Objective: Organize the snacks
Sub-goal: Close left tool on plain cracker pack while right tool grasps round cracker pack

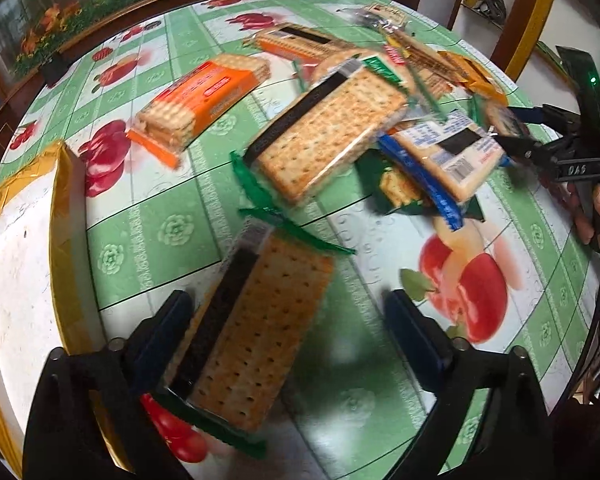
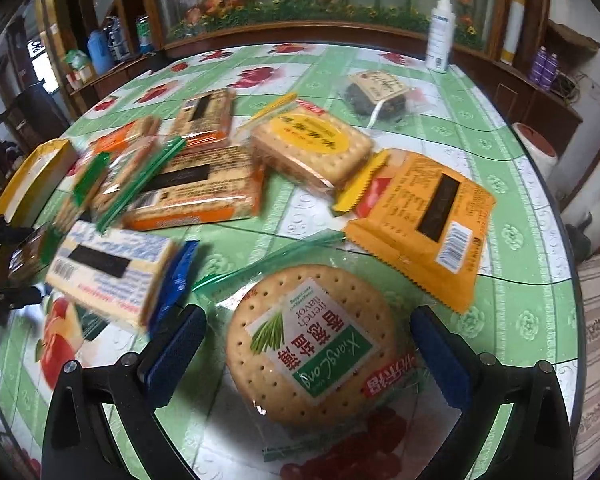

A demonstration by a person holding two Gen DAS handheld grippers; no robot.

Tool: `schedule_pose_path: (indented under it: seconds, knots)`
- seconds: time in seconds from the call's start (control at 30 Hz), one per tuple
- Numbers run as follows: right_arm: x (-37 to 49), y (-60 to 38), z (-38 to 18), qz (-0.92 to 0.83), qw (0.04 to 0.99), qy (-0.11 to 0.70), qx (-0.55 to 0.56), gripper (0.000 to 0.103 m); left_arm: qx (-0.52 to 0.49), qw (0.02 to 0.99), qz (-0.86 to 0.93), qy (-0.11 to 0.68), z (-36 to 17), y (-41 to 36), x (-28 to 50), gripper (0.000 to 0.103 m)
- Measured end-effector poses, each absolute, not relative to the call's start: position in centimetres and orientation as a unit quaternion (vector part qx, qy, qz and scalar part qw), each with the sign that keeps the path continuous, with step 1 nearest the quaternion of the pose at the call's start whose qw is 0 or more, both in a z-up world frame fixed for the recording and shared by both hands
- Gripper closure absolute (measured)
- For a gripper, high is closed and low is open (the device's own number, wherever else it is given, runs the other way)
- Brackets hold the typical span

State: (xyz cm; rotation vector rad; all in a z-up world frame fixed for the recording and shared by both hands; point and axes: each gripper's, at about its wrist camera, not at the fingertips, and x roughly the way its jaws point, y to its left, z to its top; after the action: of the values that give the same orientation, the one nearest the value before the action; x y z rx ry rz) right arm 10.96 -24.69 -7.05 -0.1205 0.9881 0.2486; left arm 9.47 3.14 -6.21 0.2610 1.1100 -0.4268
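Observation:
Several snack packs lie on a round table with a green fruit-print cloth [image 1: 148,240]. My left gripper [image 1: 288,316] is open around a green-edged cracker pack [image 1: 256,332], which lies between the fingers. A similar green cracker pack [image 1: 328,136], an orange pack [image 1: 196,104] and a blue pack [image 1: 440,160] lie further ahead. My right gripper [image 2: 308,340] is open around a round Xianglong cracker pack [image 2: 312,348]. It shows in the left wrist view [image 1: 540,140] at the right, beside the blue pack.
A white box with yellow taped edges [image 1: 24,216] stands at the table's left. An orange foil pack [image 2: 424,216], a yellow-label cracker pack [image 2: 312,144] and a dark snack bag [image 2: 376,96] lie further back. A white bottle [image 2: 440,32] stands at the far edge.

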Motion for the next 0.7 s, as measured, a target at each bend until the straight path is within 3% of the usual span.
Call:
schedule_pose_path:
  seconds: [0.03,0.1,0.17,0.23,0.37,0.7]
  knots:
    - [10.9,-24.4,-7.2,0.121,0.870,0.474,-0.067,0.002,0.122,0.821,-0.201,0.520,-6.0,2.9,9.2,0.017]
    - [10.8,-23.8,-7.4,0.121,0.869,0.473,-0.085,0.001,0.118,0.824,-0.201,0.516,-5.5,2.7,9.0,0.042]
    - [10.9,-23.7,-7.5,0.123,0.868,0.473,-0.083,0.003,0.110,0.826,-0.198,0.516,-5.2,2.7,9.0,0.057]
    - [10.9,-23.8,-7.2,0.124,0.871,0.468,-0.079,0.016,0.101,0.827,-0.197,0.517,-5.1,2.8,9.1,0.057]
    - [10.6,-24.1,-6.9,0.124,0.876,0.462,-0.065,0.024,0.094,0.836,-0.187,0.507,-5.1,2.5,8.3,0.058]
    - [7.8,-25.4,-5.1,0.127,0.892,0.434,-0.005,0.025,0.025,0.858,-0.178,0.481,-5.0,2.4,5.8,0.058]
